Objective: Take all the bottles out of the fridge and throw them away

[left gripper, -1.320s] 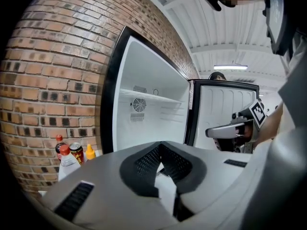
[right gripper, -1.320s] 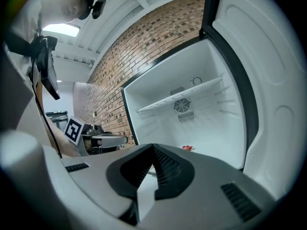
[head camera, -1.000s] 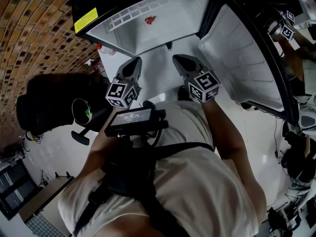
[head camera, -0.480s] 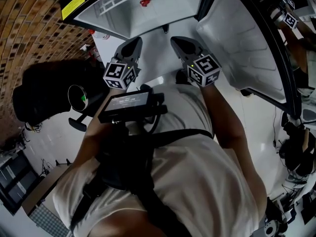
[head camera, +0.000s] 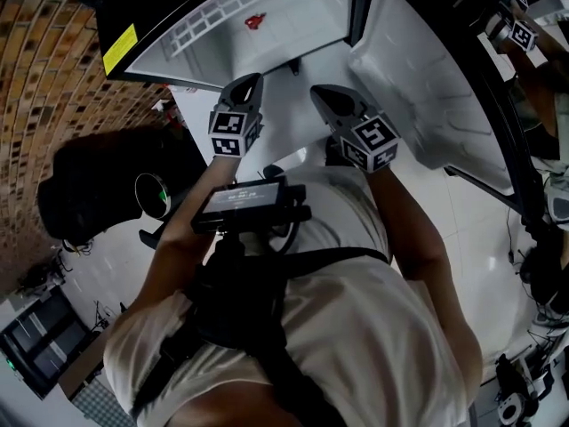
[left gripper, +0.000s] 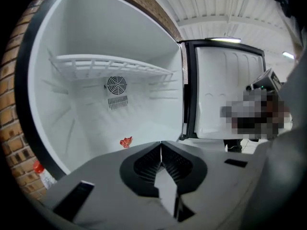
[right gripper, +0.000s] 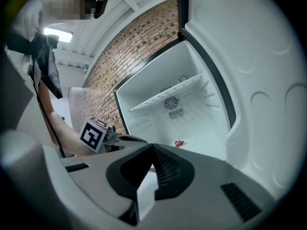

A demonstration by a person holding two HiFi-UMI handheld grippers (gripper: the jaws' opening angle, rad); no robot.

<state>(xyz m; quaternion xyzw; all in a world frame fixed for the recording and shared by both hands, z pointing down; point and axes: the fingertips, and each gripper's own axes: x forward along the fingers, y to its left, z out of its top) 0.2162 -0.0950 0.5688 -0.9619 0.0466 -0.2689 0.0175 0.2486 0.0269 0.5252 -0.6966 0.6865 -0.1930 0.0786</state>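
The fridge (head camera: pixel 293 25) stands open in front of me, and I see no bottle in it. A white wire shelf (left gripper: pixel 110 63) crosses its upper part, and a small red scrap (left gripper: pixel 126 142) lies on its floor, also seen as the red scrap (right gripper: pixel 179 143). My left gripper (head camera: pixel 252 80) points at the opening. Its jaws have just been opening a hair, but the tips still meet with nothing between them (left gripper: pixel 160 143). My right gripper (head camera: pixel 318 92) is beside it, shut and empty (right gripper: pixel 152 146).
The fridge door (head camera: pixel 427 87) is swung wide at the right. A brick wall (head camera: pixel 44 78) runs along the left. A black bulky object (head camera: pixel 98 185) sits at the left on the white floor. A small white, red-topped thing (left gripper: pixel 42 174) stands by the wall.
My left gripper has moved toward the fridge opening and rolled a little. The right gripper has stayed where it was.
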